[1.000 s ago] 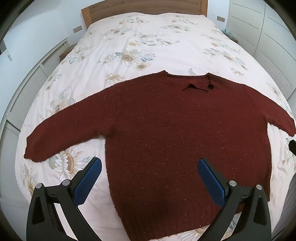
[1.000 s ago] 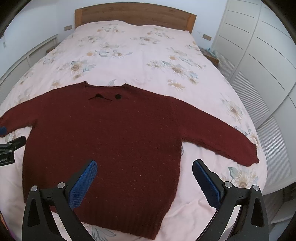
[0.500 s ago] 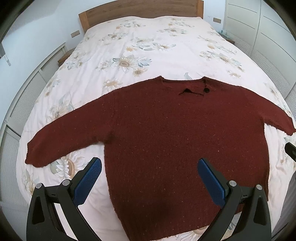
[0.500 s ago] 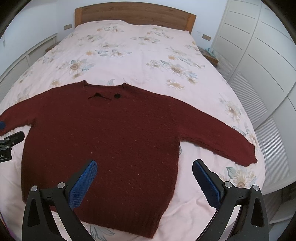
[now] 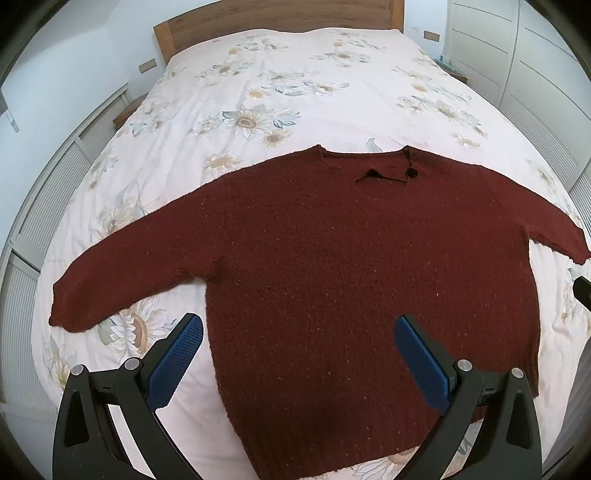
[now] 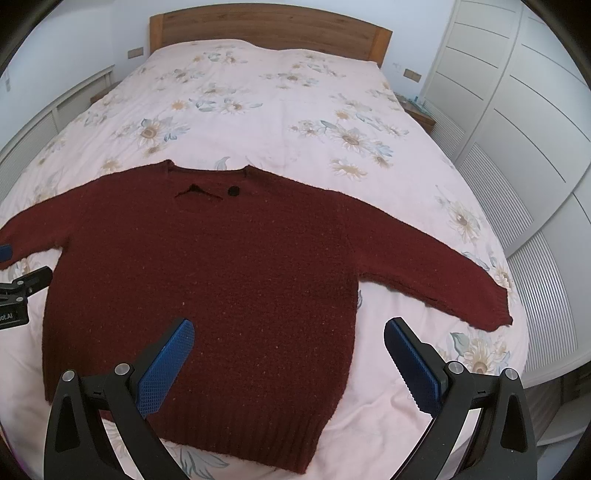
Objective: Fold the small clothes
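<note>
My left hand-held gripper (image 5: 297, 334) hangs over the near left part of the bed (image 5: 280, 85), jaws wide apart, nothing between them, not touching anything. Left pad sits over bare cover just beside the hem corner, right pad over the knit body.

Dark red sweater (image 5: 332, 266) lies flat on the floral cover, near end of the bed, front up judging by the button (image 5: 412, 172) and small slit at the neck. Left sleeve (image 5: 125, 269) runs out and down toward the near left edge, cuff on a sunflower print. Neckline (image 5: 362, 155) points away from me toward the wooden headboard (image 6: 266, 29); ribbed hem (image 6: 236, 432) points at me. Body's long axis runs hem-to-collar, roughly along the bed. With sleeves out, widest span is cuff to cuff, across the bed.

Right sleeve (image 6: 432, 273) angles out and down to the near right, cuff close to the bed edge, wardrobe doors (image 6: 517, 129) beyond it.

My right hand-held gripper (image 6: 289, 332) is also spread wide and empty, above the lower right of the body, left pad over knit, right pad over bare cover.

Progress: looks like zero folds done. Garment is spread and smooth, no sleeve tucked, no layer doubled. All left: sleeves in, then body folded. Likely first grabs are the cuffs or shoulders.
</note>
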### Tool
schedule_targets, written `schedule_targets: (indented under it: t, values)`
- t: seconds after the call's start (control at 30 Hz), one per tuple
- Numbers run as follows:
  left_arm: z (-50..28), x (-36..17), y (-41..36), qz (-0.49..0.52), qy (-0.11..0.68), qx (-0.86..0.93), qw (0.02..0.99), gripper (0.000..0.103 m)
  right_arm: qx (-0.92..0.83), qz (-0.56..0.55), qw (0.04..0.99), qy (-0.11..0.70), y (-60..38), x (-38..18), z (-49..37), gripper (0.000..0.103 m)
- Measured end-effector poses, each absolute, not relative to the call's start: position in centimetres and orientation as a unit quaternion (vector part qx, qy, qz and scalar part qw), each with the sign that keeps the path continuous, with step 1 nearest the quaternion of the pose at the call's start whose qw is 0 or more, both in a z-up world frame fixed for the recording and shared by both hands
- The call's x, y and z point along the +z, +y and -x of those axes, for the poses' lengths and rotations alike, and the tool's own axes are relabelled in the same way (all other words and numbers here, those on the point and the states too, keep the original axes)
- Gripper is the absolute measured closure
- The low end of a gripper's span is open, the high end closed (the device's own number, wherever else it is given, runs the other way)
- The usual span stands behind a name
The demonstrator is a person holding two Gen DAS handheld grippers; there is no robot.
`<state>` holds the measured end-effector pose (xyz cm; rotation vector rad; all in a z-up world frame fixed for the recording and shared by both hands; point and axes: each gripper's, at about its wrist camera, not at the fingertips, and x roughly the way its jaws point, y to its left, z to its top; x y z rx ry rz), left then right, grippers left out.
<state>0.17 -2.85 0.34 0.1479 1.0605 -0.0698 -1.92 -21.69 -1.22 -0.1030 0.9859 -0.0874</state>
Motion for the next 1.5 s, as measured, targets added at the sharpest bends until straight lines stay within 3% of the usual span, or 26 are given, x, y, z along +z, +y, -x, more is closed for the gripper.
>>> schedule_targets:
  t: [1.5]
  values:
    - [-0.47,0.29,-3.12,-0.088,0.503,-0.042,0.859,0.001,-0.048,0.048,0.879,0.471,-21.80,-1.57,1.89,0.000]
